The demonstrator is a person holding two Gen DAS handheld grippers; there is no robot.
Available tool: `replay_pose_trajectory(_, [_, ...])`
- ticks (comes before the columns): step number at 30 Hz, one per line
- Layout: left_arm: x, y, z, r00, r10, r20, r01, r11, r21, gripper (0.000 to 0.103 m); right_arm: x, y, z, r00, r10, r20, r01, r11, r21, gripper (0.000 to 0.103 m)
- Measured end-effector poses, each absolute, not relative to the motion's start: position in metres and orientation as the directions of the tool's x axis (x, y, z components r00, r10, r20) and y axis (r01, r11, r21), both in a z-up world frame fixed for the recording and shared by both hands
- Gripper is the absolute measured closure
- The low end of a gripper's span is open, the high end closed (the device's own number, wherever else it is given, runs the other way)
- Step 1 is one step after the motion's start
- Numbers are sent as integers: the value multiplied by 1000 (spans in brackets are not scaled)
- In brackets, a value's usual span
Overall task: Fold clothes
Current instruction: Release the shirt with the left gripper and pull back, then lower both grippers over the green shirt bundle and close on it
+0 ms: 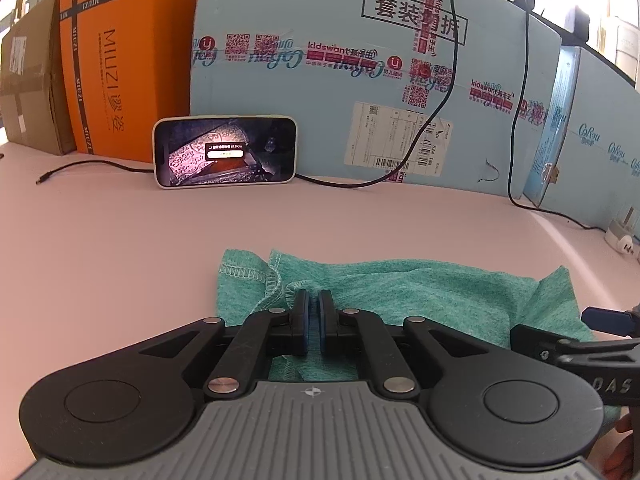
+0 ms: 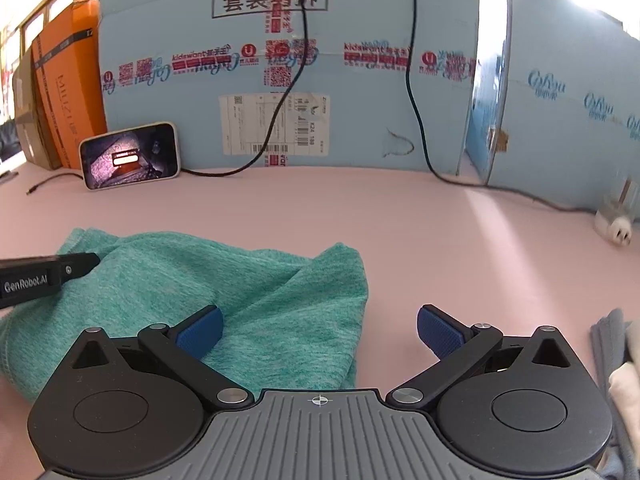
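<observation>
You are working a teal knit garment (image 1: 420, 292) that is lying bunched on the pink table (image 1: 120, 248), near its front edge, well clear of the phone (image 1: 225, 152) propped against the blue cartons.

Left gripper (image 1: 314, 304): its jaws are standing nearly together. Whether a thin fold of the stitched hem is pinched between the blue pads cannot be told from the left wrist view; the cloth is rising directly ahead of the tips and passing beneath them.

Right gripper (image 2: 320, 330): you are holding it with the jaws spread wide and nothing in them. Its left pad is hovering over the garment's right portion; its right pad is standing over bare table.

Finding: the right side is unsecured, and the raised corner (image 2: 340, 250) is sitting loose and rumpled.

Recommendation: before making the fold, be lowering the right gripper onto a single edge of the cloth, not the doubled peak, and closing fully. Then be moving both hands together at matching height, keeping the fabric taut between them, so the fold is landing flat rather than dragging. Keep clear of the grey and cream cloths (image 2: 616, 364) at the right.
</observation>
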State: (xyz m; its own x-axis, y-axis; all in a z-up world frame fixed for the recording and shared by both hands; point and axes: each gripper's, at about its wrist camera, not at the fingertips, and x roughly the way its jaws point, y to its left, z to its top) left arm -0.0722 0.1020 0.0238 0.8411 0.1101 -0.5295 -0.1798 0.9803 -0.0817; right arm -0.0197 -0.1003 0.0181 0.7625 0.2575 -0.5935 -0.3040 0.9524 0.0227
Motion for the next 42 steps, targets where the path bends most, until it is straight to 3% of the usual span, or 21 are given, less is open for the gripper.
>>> replay_pose_trajectory(3, [-72, 100, 24, 840, 118, -530, -181, 981, -67, 97, -16, -112, 19, 735, 296, -610, -292, 950, 109, 0])
replay_pose_trajectory(7, [-71, 104, 25, 837, 101, -537, -177, 980, -92, 97, -15, -109, 21, 728, 299, -617, -302, 948, 103, 0])
replay_pose_trajectory(10, [-65, 113, 36, 806, 61, -589, -176, 974, -140, 95, -9, -111, 24, 697, 322, -640, -331, 937, 110, 0])
replay_pose_trajectory(11, [-64, 119, 45, 792, 33, -609, -185, 964, -189, 88, -7, -112, 27, 678, 332, -656, -348, 931, 111, 0])
replay_pose_trajectory(12, [-65, 125, 54, 787, 8, -617, -196, 952, -236, 72, -4, -116, 33, 654, 347, -673, -364, 923, 122, 0])
replay_pose_trajectory(14, [-76, 132, 76, 807, -30, -589, -188, 934, -305, 50, -4, -127, 49, 646, 361, -672, -361, 921, 148, 0])
replay_pose_trajectory(16, [-91, 132, 94, 808, -89, -582, -148, 927, -346, 41, -13, -145, 67, 662, 388, -641, -348, 917, 196, 0])
replay_pose_trajectory(18, [-106, 133, 103, 787, -157, -597, -123, 908, -401, 25, -23, -166, 80, 646, 448, -619, -349, 894, 282, 0])
replay_pose_trajectory(23, [-132, 129, 84, 691, -299, -657, -138, 838, -527, 23, -43, -224, 65, 439, 694, -571, -195, 693, 694, 0])
replay_pose_trajectory(27, [-136, 126, 64, 640, -373, -672, -169, 785, -596, 23, -59, -246, 39, 402, 756, -517, 2, 564, 826, 0])
replay_pose_trajectory(32, [-135, 123, 44, 604, -442, -663, -212, 713, -668, 23, -61, -248, 21, 378, 803, -460, 133, 445, 886, 1])
replay_pose_trajectory(38, [-134, 130, 27, 636, -456, -622, -291, 605, -741, 23, -50, -230, 10, 333, 797, -504, 183, 470, 863, 3])
replay_pose_trajectory(42, [-131, 133, 18, 676, -462, -573, -310, 527, -791, 15, -32, -216, 9, 334, 787, -519, 176, 489, 854, 3])
